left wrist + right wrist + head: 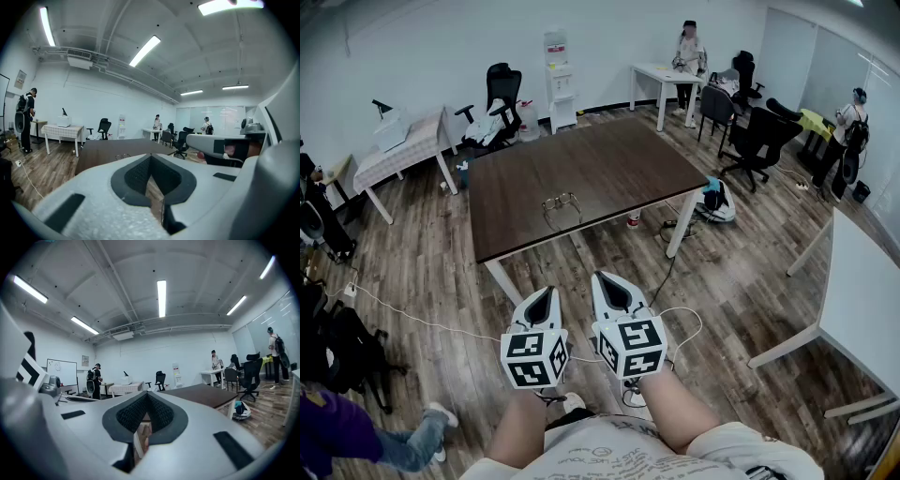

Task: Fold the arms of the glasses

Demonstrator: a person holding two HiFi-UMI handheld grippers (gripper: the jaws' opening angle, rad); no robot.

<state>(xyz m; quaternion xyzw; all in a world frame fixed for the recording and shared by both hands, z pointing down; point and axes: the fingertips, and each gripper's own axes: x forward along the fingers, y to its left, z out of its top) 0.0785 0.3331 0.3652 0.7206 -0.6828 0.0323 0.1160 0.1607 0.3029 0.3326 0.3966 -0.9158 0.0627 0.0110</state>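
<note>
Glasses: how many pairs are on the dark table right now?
1. The glasses lie alone on the dark table, nearer its front edge. No other pair shows, and nothing there could hide one.

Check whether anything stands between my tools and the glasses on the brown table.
Nothing visible does. The glasses lie alone on the table, toward its near edge. The left tool and right tool, both shut, are held short of that edge, above the floor.

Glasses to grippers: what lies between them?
Only bare tabletop before the glasses, then the table's edge and wood floor; the head view shows it.
</note>
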